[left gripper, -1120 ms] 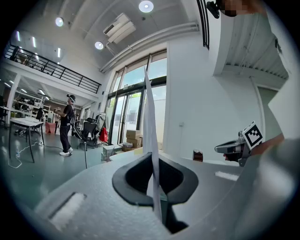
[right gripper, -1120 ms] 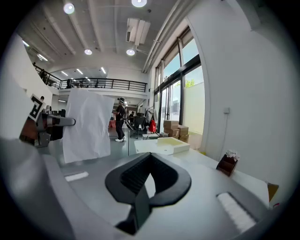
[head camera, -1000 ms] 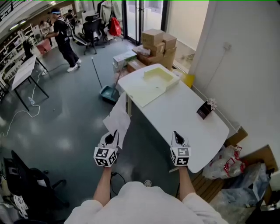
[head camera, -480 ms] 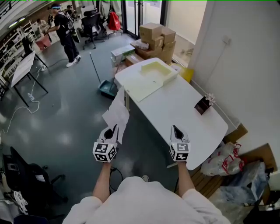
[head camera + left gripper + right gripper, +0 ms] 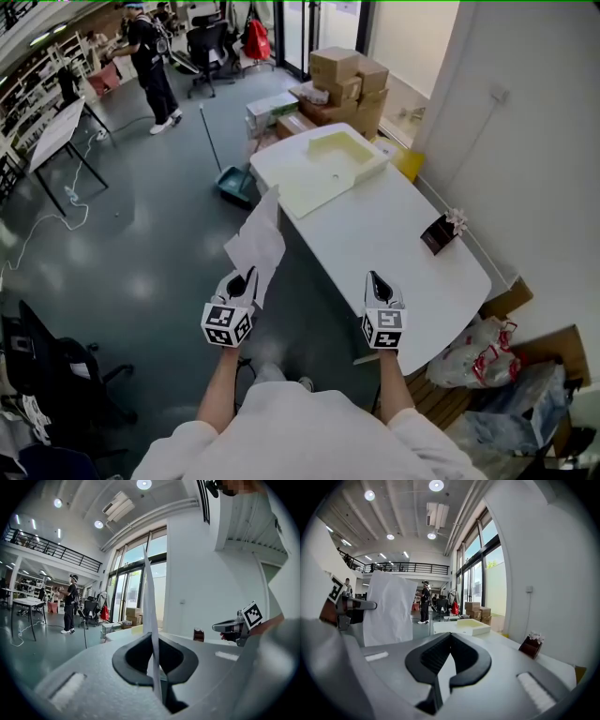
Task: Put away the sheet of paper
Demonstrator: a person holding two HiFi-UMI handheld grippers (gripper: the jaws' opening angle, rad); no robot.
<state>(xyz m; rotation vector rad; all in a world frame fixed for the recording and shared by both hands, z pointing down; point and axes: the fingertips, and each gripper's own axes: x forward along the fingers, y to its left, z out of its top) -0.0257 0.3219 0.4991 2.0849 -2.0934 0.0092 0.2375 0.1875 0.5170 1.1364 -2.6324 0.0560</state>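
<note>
A glossy grey floor point(image 5: 141, 253) reflects the overhead lights. A white table point(image 5: 394, 253) stands along a plain white wall point(image 5: 534, 159), with stacked cardboard boxes point(image 5: 342, 67) beyond its far end, near glass doors point(image 5: 300, 23). A green dustpan point(image 5: 232, 180) sits on the floor just beside the table. At far left stands a long white desk point(image 5: 56, 131) on black legs, with a white cable point(image 5: 37, 239) trailing below it. A person point(image 5: 155, 61) stands near black office chairs point(image 5: 208, 47). Round ceiling lights point(image 5: 436, 485) shine above a railed mezzanine point(image 5: 408, 566).
</note>
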